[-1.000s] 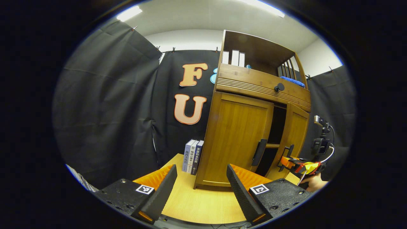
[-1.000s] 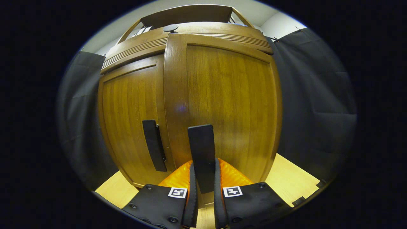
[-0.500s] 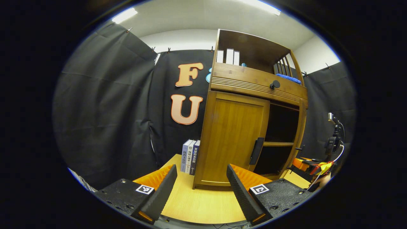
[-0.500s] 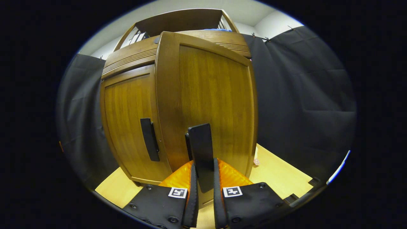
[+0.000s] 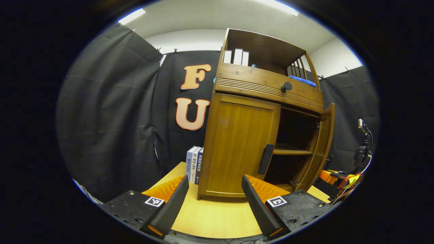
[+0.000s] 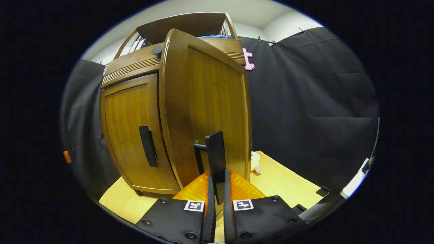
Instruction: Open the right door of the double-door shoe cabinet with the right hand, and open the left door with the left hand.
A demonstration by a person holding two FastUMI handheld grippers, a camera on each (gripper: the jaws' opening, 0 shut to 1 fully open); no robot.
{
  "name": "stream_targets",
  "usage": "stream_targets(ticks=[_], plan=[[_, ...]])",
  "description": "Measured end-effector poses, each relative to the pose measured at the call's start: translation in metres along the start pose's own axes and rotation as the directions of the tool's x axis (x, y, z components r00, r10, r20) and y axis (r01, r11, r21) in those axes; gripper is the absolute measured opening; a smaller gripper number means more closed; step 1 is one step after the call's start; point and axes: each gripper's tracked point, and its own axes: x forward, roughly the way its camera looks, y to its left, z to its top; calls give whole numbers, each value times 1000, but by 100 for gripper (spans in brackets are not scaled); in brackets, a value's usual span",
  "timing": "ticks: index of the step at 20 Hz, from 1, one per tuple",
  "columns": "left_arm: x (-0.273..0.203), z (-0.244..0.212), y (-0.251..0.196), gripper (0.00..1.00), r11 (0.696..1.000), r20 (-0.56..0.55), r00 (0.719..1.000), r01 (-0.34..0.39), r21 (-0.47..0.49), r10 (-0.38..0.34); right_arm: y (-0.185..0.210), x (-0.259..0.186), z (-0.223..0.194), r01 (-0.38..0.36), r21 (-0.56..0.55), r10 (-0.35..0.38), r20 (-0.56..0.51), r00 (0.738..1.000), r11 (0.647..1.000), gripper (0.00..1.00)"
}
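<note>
Shoe cabinet [image 5: 244, 135] right door [image 6: 206, 108] ajar, right claw [image 6: 217, 189] clamping its handle [image 6: 215, 159]; left claw [image 5: 213, 200] wide.

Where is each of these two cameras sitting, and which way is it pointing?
Left gripper view: rides on the left gripper, back from the shoe cabinet, facing its shut left door; its own two open fingers show below, the right gripper far off beside the open right door.
Right gripper view: rides on the right gripper, close against the right door, its fingers shut on the right door handle.
Both share the cabinet, both doors and the table.
</note>
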Motion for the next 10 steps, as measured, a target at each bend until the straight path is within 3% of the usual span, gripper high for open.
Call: stream_targets(ticks=[2, 4, 6, 9, 10], plan=[[3, -1, -9, 95, 1000, -1, 1000, 12, -1, -12, -10, -4, 1, -3, 11, 3, -4, 1000, 1000, 17], [6, -4, -19, 92, 1000, -6, 1000, 25, -5, -25, -16, -8, 1, -7, 10, 7, -9, 1000, 1000, 17], [11, -6, -30, 95, 999, -11, 999, 40, -2, -40, -21, -10, 2, -17, -5, 17, -17, 1000, 1000, 17], [16, -4, -47, 92, 998, -6, 998, 62, 9, -62, -28, -14, 1, -27, 4, 27, -20, 999, 1000, 17], [17, -3, -52, 92, 998, 0, 998, 67, 8, -67, -30, -16, 1, -28, 5, 28, -21, 999, 1000, 22]])
